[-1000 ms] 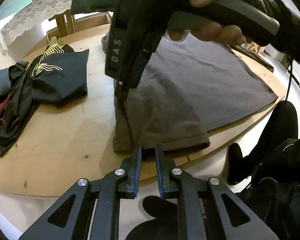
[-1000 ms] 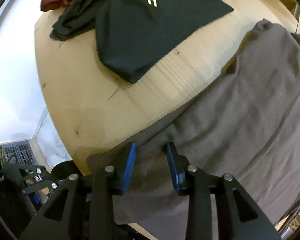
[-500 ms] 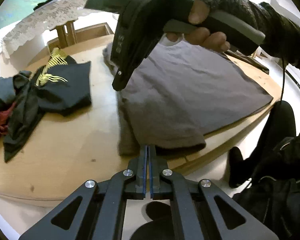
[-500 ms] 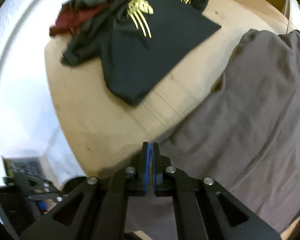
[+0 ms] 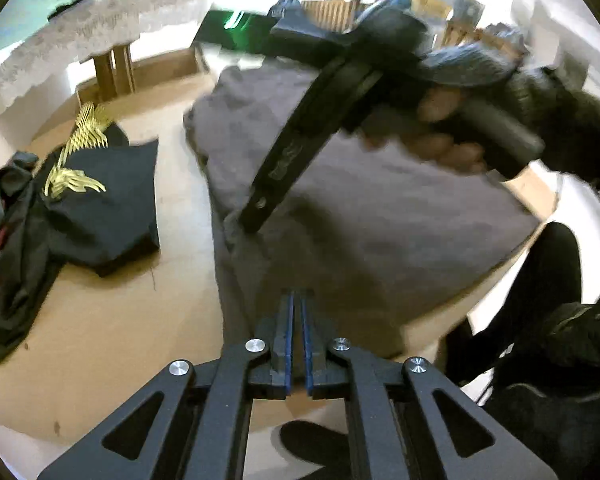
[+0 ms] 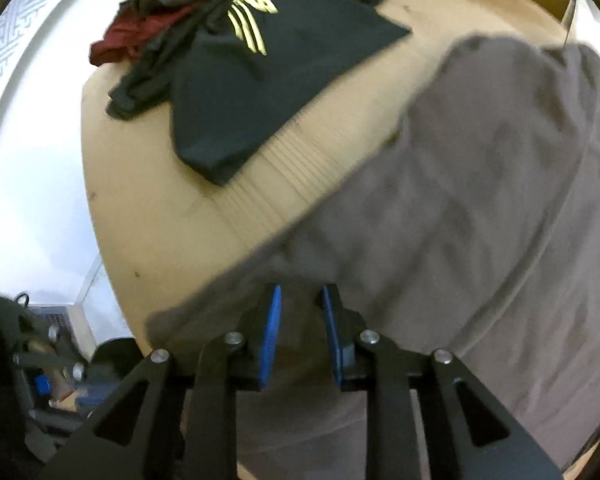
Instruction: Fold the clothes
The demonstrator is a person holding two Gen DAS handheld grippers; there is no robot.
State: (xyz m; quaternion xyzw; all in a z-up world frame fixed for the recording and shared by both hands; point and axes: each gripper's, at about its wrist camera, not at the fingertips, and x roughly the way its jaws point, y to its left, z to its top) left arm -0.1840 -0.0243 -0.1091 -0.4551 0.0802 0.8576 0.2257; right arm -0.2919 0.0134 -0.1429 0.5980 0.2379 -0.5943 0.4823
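A grey shirt (image 5: 380,200) lies spread on the round wooden table (image 5: 100,340). My left gripper (image 5: 297,304) hovers over the shirt's near hem, its blue pads only a narrow slit apart with nothing clearly between them. A hand (image 5: 440,132) holds my right gripper (image 5: 256,218), which points down onto the shirt's left edge. In the right wrist view that gripper (image 6: 302,312) is open, and the edge of the grey shirt (image 6: 480,200) runs under its fingers. Both views are blurred by motion.
A black shirt with a gold print (image 5: 100,208) lies left of the grey one, on a pile with a red garment (image 6: 132,36). Bare wood (image 6: 160,200) separates them. The person's leg (image 5: 540,280) is at the table's near right edge. A lace-covered table (image 5: 80,32) stands behind.
Both grippers were shut half a second ago. The right one has now opened wide and the left one a slit. Both have moved forward over the grey shirt's edge.
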